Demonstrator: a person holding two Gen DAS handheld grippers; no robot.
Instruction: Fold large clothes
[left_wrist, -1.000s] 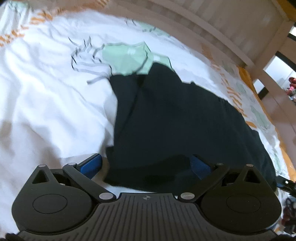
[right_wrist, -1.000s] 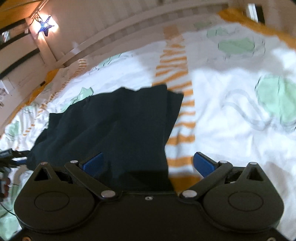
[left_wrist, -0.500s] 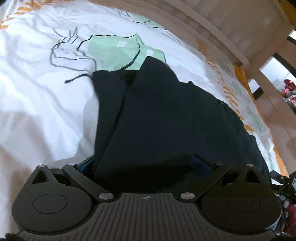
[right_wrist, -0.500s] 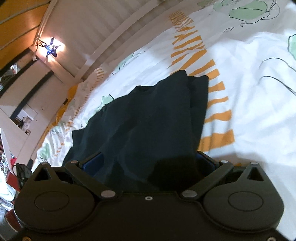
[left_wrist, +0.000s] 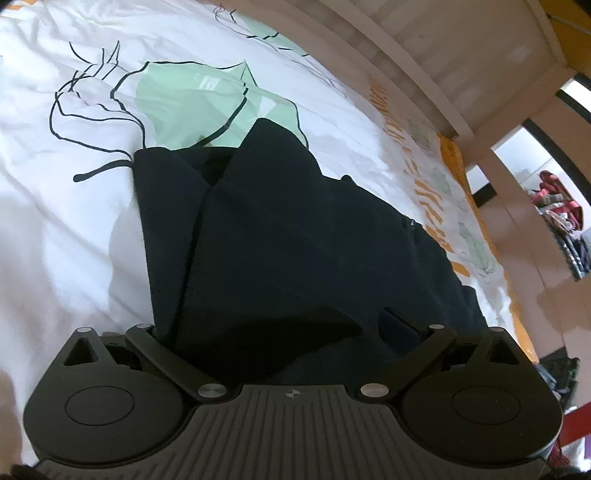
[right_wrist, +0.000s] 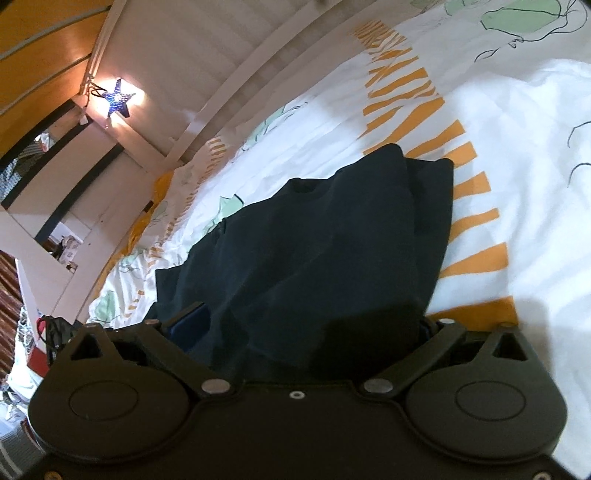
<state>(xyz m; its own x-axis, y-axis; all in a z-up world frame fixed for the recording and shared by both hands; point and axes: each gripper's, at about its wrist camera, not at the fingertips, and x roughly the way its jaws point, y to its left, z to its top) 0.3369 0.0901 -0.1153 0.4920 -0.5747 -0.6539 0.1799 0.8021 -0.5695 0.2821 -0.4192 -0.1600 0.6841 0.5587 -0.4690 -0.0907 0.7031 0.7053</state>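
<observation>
Dark garment (left_wrist: 295, 240) lies on the patterned bedsheet (left_wrist: 74, 221), its near edge gathered between both grippers.

The cloth heaps over the fingertips of both tools, so pad contact is hard to confirm: on the left gripper (left_wrist: 273, 328) only one blue pad (left_wrist: 397, 325) shows at the right, the other buried under fabric. On the right gripper (right_wrist: 314, 325) a blue pad (right_wrist: 188, 323) shows at the left, the opposite one mostly covered. The garment's long axis runs away from the cameras up the bed toward the white slatted bed frame (left_wrist: 424, 55), its far end narrowing to a folded point. The right jaws have just been closing with cloth between them; whether they clamp it cannot be told. Left jaws stand apart, fabric bunched between.
</observation>
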